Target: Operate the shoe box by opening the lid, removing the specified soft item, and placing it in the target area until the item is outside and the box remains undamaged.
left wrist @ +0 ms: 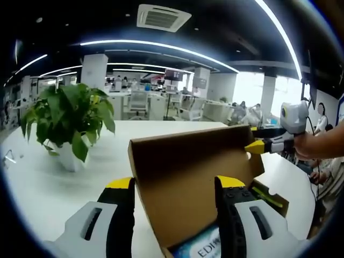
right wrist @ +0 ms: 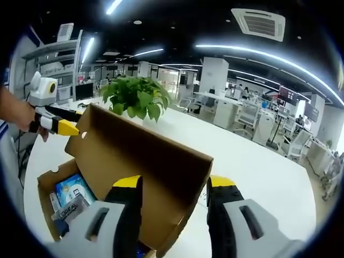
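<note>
The brown cardboard shoe box (right wrist: pixel 47 189) sits on a white table with its lid (left wrist: pixel 183 177) raised upright. In the left gripper view my left gripper (left wrist: pixel 174 183) is open, its yellow-tipped jaws wide apart at the lid's near end. My right gripper (left wrist: pixel 258 146) comes in from the right, its yellow tip against the lid's far upper corner. In the right gripper view my right gripper (right wrist: pixel 174 181) is open astride the lid (right wrist: pixel 150 166), and the left gripper (right wrist: pixel 60 127) touches the opposite corner. Inside lie a blue soft packet (right wrist: pixel 72 189) and other packets.
A potted green plant (left wrist: pixel 70 121) in a white pot stands on the white table (left wrist: pixel 43 188) beyond the box; it shows as the plant (right wrist: pixel 137 97) behind the lid. A person's hand (left wrist: pixel 322 142) holds the right gripper. Office desks and chairs fill the background.
</note>
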The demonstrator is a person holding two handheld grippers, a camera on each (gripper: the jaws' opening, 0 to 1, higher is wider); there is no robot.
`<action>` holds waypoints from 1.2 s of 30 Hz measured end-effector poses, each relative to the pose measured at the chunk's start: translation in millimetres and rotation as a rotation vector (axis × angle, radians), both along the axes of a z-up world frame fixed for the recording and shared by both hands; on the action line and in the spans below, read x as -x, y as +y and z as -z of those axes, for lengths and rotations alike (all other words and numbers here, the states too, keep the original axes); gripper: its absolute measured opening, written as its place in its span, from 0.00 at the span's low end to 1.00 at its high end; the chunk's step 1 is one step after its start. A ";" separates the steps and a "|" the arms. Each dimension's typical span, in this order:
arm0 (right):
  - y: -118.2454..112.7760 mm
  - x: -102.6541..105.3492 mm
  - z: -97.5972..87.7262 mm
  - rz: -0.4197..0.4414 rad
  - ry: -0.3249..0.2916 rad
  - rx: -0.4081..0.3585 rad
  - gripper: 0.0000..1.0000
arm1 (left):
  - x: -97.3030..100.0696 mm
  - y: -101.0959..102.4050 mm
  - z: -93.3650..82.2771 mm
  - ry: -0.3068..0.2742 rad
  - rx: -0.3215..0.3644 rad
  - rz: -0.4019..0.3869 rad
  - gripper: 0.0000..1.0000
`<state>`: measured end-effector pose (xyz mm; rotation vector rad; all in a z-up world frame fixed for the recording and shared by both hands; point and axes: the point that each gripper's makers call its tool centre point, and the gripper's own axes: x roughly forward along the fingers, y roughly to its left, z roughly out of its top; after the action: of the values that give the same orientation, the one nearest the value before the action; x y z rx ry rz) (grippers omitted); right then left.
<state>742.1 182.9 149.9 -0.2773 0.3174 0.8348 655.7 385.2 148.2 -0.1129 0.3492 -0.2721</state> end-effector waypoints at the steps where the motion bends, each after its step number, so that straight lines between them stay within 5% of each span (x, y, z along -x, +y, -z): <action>1: -1.7 -2.1 -0.3 0.008 -0.001 0.001 0.39 | -0.7 0.1 0.3 0.001 0.002 0.000 0.61; 6: -27.3 -21.9 -4.1 0.102 -0.047 0.081 0.07 | -2.4 -0.1 0.4 -0.001 0.001 0.004 0.60; 7: -24.0 -20.5 -1.8 0.082 -0.012 0.063 0.07 | -2.7 -0.5 -1.2 -0.010 -0.002 0.009 0.58; 9: -24.3 -22.0 0.9 0.081 -0.058 0.116 0.06 | -2.7 -1.2 -1.6 -0.007 0.003 0.011 0.59; 15: -25.3 -26.7 2.4 0.113 -0.038 0.077 0.04 | -0.1 1.5 -2.0 -0.012 0.002 0.020 0.56; 22: -25.0 -29.8 5.1 0.120 -0.022 0.077 0.04 | 27.4 11.7 4.7 0.021 0.000 0.002 0.52; 26: -24.7 -32.0 7.2 0.132 -0.011 0.072 0.04 | 74.5 13.8 29.2 0.145 -0.102 0.007 0.40; 33: -24.5 -32.7 9.7 0.128 -0.011 0.083 0.04 | 161.9 4.5 97.0 0.469 -0.039 -0.036 0.38; 35: -24.4 -32.9 10.1 0.126 -0.011 0.082 0.04 | 173.7 0.4 109.0 0.526 -0.027 -0.028 0.34; 36: -24.6 -33.3 10.5 0.126 -0.010 0.082 0.04 | 168.8 -4.8 105.6 0.496 0.032 -0.043 0.33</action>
<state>775.4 158.3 139.4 -0.3347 0.3572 0.6969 486.9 380.4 42.6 -0.2200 0.8342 -0.2046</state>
